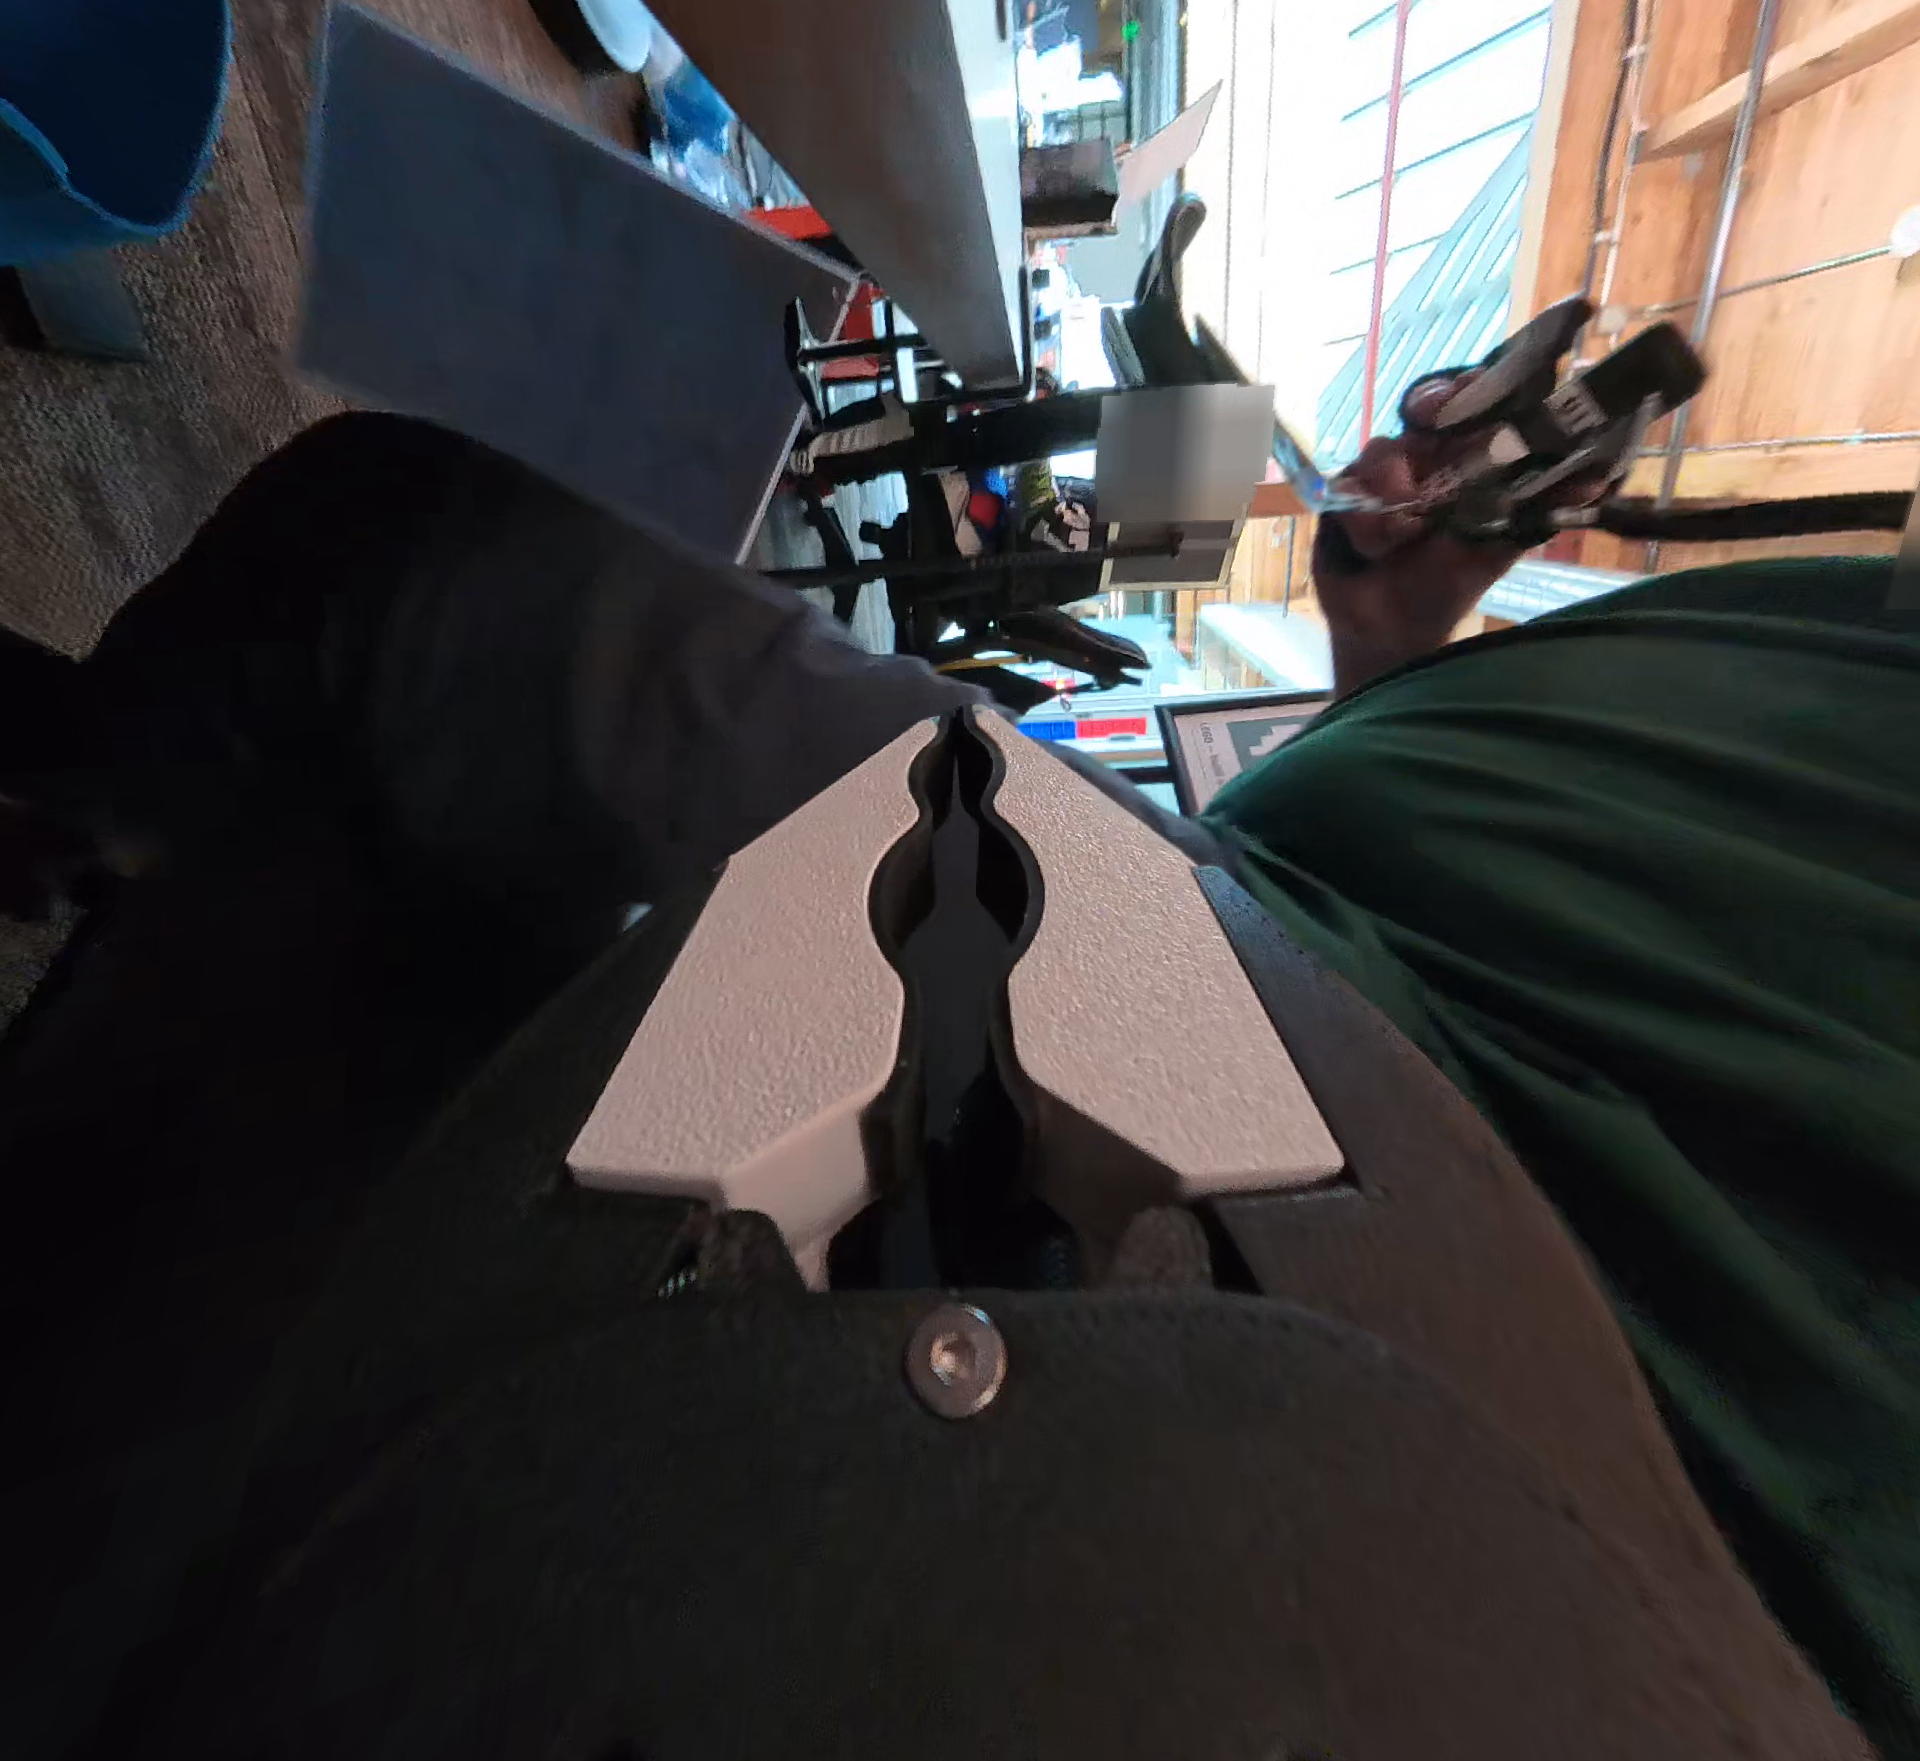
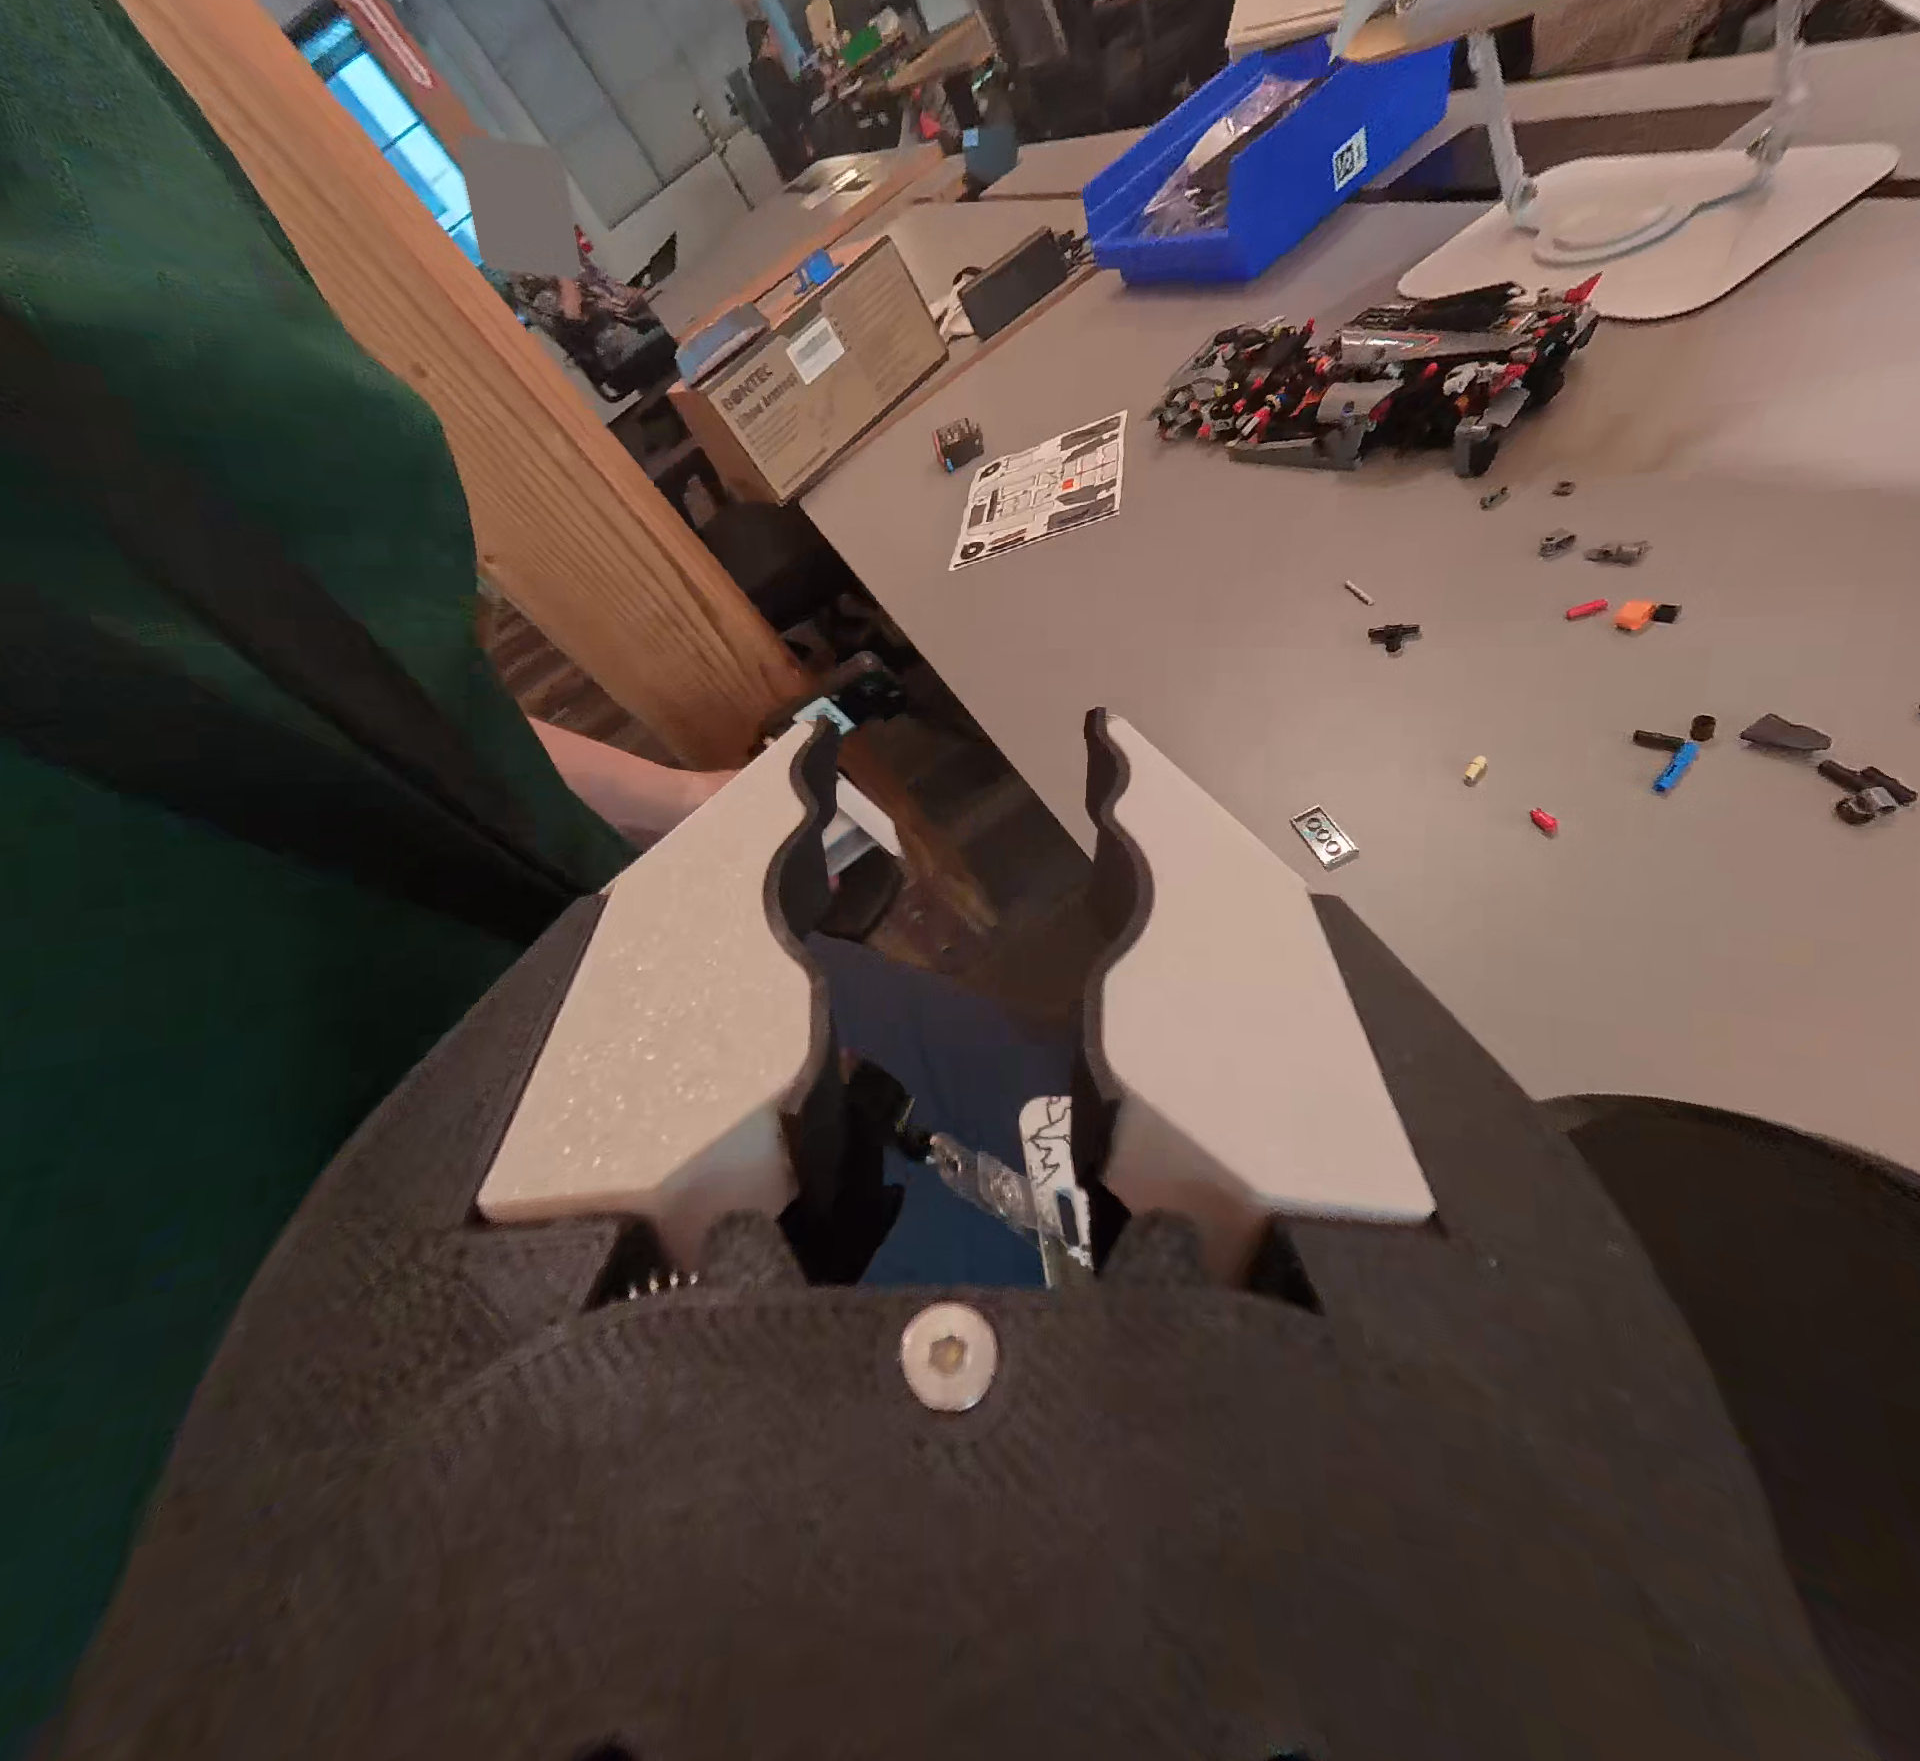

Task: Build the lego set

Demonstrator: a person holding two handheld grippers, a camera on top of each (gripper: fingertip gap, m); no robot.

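In the right wrist view a partly built black, grey and red lego model (image 2: 1382, 381) lies on the grey table (image 2: 1195, 651), far ahead to the right. Loose small pieces (image 2: 1652, 615) are scattered right of my gripper, and a grey studded plate (image 2: 1325, 836) lies nearest. A sticker sheet (image 2: 1044, 490) lies left of the model. My right gripper (image 2: 961, 732) is open and empty, off the table's near edge. My left gripper (image 1: 964, 726) is shut and empty, turned sideways below table height, beside dark trousers (image 1: 416, 724). A hand holds the right gripper (image 1: 1538, 433) higher up.
A blue bin (image 2: 1268, 163), a monitor stand base (image 2: 1662, 215) and a black power brick (image 2: 1013, 283) stand at the table's back. A cardboard box (image 2: 821, 371) sits left of the table. A wooden beam (image 2: 540, 464) and a green shirt (image 2: 208, 568) fill the left. The left gripper's tips are roughly 35 centimeters from the right gripper's. Left tips and right tips are each some 25 centimeters from the grey studded plate (image 2: 1325, 836).
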